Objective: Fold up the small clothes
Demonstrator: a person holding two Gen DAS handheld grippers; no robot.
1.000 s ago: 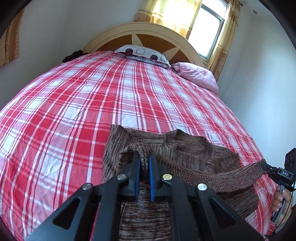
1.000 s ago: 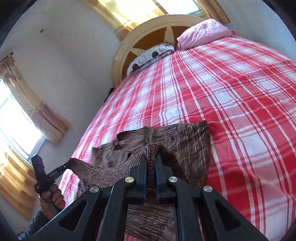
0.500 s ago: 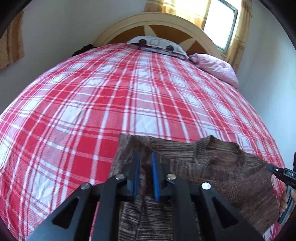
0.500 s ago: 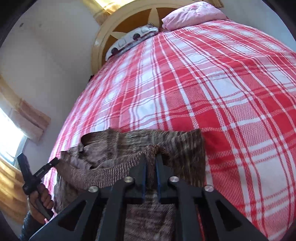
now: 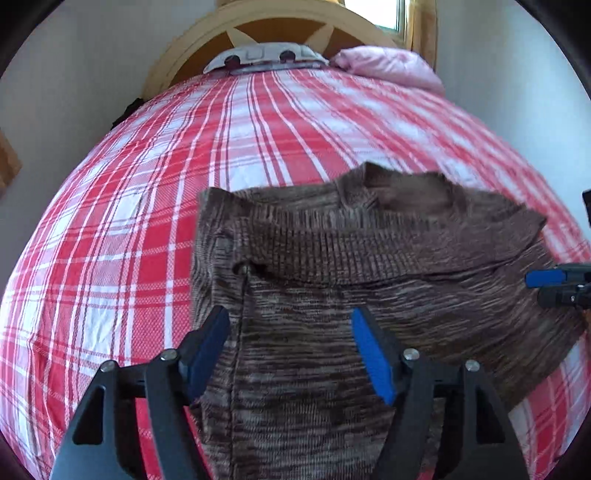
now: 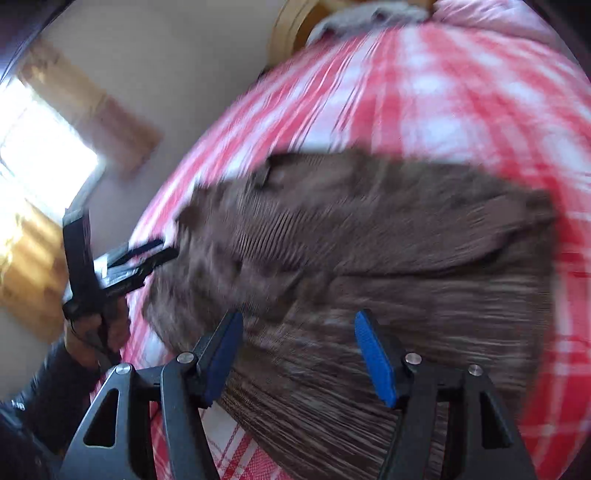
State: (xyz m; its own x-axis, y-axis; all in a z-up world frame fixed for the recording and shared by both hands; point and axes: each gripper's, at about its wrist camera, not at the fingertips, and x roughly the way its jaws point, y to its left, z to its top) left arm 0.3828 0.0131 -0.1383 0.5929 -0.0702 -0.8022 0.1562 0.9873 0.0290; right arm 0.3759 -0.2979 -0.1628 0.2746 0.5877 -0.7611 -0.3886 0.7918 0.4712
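A small brown knitted sweater (image 5: 332,295) lies on the red and white plaid bed (image 5: 129,221), folded over itself, with its ribbed hem band (image 5: 369,251) across the middle and the neck opening beyond it. My left gripper (image 5: 290,332) is open and empty just above the sweater's near left part. My right gripper (image 6: 297,336) is open and empty over the sweater (image 6: 406,258) in a blurred view. The right gripper's tips (image 5: 554,286) show at the sweater's right edge in the left wrist view. The left gripper (image 6: 147,254) shows at its left edge in the right wrist view.
A wooden arched headboard (image 5: 295,33) stands at the far end of the bed, with a patterned pillow (image 5: 266,55) and a pink pillow (image 5: 388,66). White walls flank the bed. A curtained window (image 6: 33,147) is at the left in the right wrist view.
Both grippers have let go of the sweater's hem and opened. The hem now lies folded over the sweater's body. Both cameras have tilted downward, closer to the cloth.
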